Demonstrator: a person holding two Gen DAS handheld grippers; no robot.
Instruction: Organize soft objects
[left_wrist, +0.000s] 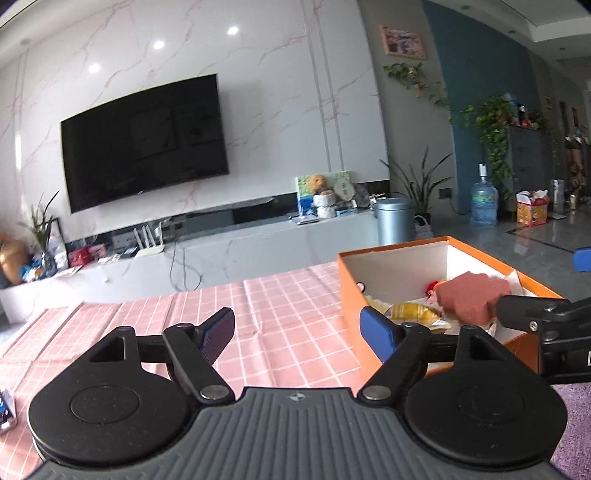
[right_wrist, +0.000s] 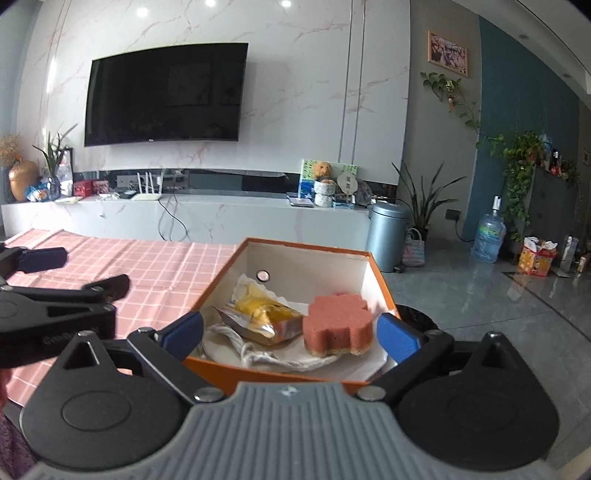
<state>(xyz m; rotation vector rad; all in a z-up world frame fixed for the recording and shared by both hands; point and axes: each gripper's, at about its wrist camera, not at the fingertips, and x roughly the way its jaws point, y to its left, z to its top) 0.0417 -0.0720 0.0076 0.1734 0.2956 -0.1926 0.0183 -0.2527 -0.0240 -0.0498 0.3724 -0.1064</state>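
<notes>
One sponge (right_wrist: 335, 325), one box (right_wrist: 218, 280), perhaps one packet (right_wrist: 264, 317)

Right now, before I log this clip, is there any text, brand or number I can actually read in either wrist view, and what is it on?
No text reads cleanly.
Embossed lettering on the left hand-held gripper, seen in the right wrist view: too blurred to read.
Label on the water jug: too small.
Print on the snack packet in the orange box: illegible.
Round fan sign on the TV console: characters unreadable.
Red gift box on the floor: illegible.
</notes>
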